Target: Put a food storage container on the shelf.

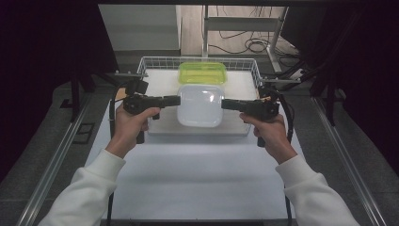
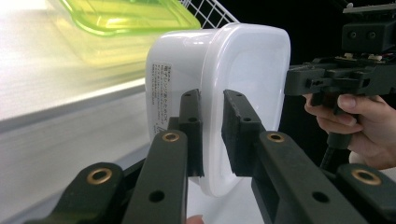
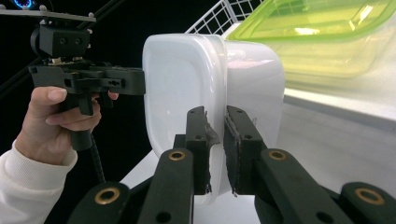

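Note:
A white plastic container hangs level between my two grippers, a little above the white tray. My left gripper is shut on its left rim, with the jaws pinching the lip. On the opposite rim my right gripper is shut the same way. In the left gripper view the container shows a printed label on its side. A hand holds each gripper, and the other gripper appears at the container's far edge in each gripper view.
A green translucent container sits behind the white one, inside a wire basket at the back of the tray. The white tabletop stretches toward the person. Dark curtains flank both sides.

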Tool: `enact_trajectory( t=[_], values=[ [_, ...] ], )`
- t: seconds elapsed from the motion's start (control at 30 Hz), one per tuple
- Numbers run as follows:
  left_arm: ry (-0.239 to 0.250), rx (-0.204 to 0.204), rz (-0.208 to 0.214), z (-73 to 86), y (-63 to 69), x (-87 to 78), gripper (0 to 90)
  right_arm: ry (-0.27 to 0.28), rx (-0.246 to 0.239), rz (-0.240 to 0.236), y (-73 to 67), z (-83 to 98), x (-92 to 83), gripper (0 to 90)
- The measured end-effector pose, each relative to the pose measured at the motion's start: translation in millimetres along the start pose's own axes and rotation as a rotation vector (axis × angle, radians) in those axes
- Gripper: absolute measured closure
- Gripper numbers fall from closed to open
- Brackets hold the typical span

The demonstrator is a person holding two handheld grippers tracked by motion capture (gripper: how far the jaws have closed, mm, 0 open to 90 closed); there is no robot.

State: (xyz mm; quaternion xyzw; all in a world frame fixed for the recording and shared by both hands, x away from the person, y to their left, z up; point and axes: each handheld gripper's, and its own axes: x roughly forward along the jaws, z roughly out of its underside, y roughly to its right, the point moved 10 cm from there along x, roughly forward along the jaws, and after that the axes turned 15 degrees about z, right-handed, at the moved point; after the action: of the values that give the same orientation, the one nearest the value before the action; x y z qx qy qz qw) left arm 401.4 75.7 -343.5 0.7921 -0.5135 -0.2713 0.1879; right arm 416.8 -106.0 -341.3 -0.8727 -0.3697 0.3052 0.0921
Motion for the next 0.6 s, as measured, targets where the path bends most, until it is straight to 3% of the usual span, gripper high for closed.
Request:
enact_trajectory(
  t=[0.6],
  values=[
    [0.009, 0.034, -0.003, -37.0, 1.7, 3.2, 79.4, 0.039, 0.004, 0.006, 11.2, -35.4, 3.1, 78.7]
  ],
)
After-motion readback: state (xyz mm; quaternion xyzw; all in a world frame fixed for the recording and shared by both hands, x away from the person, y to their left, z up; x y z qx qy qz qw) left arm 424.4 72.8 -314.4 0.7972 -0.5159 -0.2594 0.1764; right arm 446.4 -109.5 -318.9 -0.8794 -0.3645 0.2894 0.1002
